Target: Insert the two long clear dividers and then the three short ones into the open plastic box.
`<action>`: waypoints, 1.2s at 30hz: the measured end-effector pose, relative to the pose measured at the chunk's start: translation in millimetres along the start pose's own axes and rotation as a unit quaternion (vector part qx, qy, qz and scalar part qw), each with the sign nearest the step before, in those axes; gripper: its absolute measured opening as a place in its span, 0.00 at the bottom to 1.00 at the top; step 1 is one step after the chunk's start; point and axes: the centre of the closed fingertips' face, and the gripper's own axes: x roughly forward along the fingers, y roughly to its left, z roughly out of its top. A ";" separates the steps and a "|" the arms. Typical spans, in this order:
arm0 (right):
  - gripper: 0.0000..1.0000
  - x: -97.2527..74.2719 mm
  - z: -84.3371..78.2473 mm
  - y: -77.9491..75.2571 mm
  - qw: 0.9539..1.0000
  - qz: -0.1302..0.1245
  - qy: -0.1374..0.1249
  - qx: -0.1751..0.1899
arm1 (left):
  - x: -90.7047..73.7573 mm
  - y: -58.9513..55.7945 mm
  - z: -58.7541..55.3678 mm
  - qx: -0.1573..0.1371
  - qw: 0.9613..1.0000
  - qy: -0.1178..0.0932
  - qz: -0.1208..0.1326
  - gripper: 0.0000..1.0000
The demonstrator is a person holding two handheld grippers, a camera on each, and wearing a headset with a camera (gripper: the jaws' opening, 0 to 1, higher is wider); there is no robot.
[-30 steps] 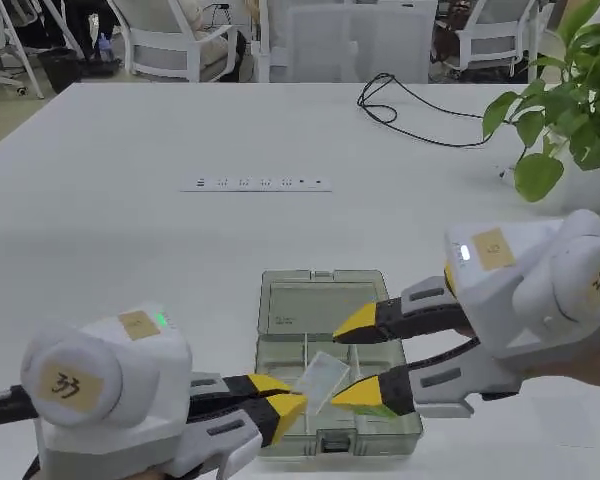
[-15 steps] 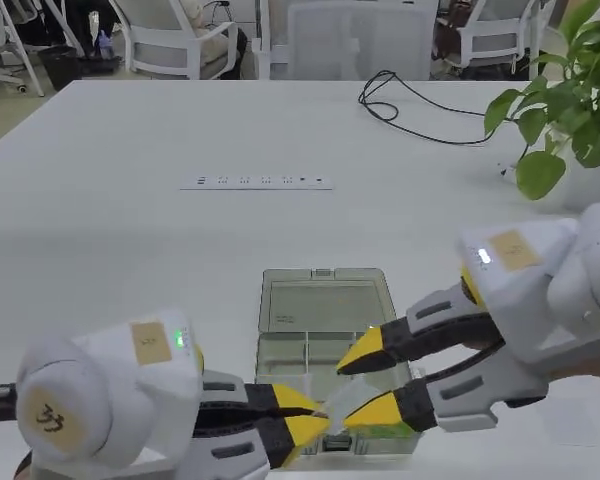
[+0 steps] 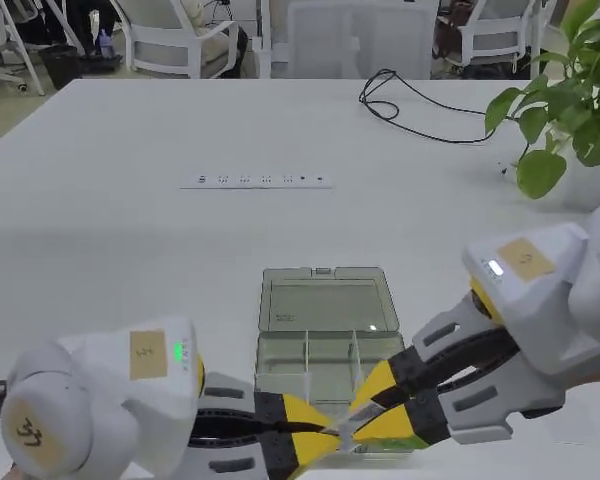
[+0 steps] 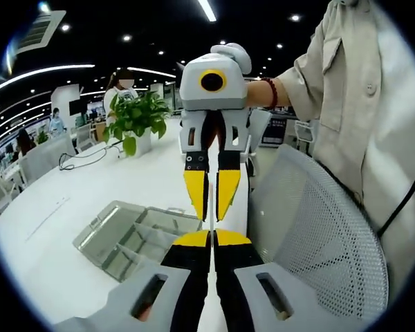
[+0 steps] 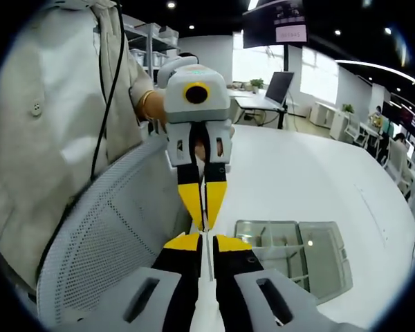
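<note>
The open clear plastic box (image 3: pixel 272 352) lies near the table's front edge, lid back, with clear dividers standing inside. My left gripper (image 3: pixel 330 441) comes from the lower left and is shut on a small clear divider (image 3: pixel 346 437), seen edge-on just above the box's front wall. My right gripper (image 3: pixel 366 420) faces it from the right, its jaws a narrow gap apart around the divider's other end. The left gripper view has my own shut fingertips (image 4: pixel 194 240), the right gripper (image 4: pixel 212 206) opposite, and the box (image 4: pixel 100 232) below left. In the right gripper view the left gripper (image 5: pixel 204 207) points at me over the box (image 5: pixel 328 256).
A white power strip (image 3: pixel 257 182) lies mid-table and a black cable (image 3: pixel 412 110) loops at the back right. A green plant (image 3: pixel 555 110) stands at the right edge. Office chairs line the far side. A mesh chair (image 4: pixel 311 235) and the person's beige shirt (image 4: pixel 363 104) are close by.
Both grippers have come down and toward the front of the box with the divider. The right gripper's jaws have narrowed from wide apart to a small gap around it.
</note>
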 end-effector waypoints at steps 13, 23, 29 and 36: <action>0.02 0.4 -0.1 2.6 1.000 0.001 0.010 -0.018 | -0.4 -1.8 -0.5 0.000 1.000 -0.004 -0.001 0.00; 0.02 -0.3 -0.3 -1.7 1.000 -0.013 0.018 -0.022 | -1.5 1.6 2.4 -0.029 0.999 -0.025 0.013 0.02; 0.02 -3.9 1.3 -11.3 0.999 -0.032 0.016 -0.015 | -1.9 4.8 0.3 -0.036 0.999 -0.029 0.028 0.12; 0.02 -7.7 0.5 -22.7 0.999 -0.052 0.014 -0.002 | -3.2 11.3 -2.5 -0.048 0.997 -0.035 0.050 0.22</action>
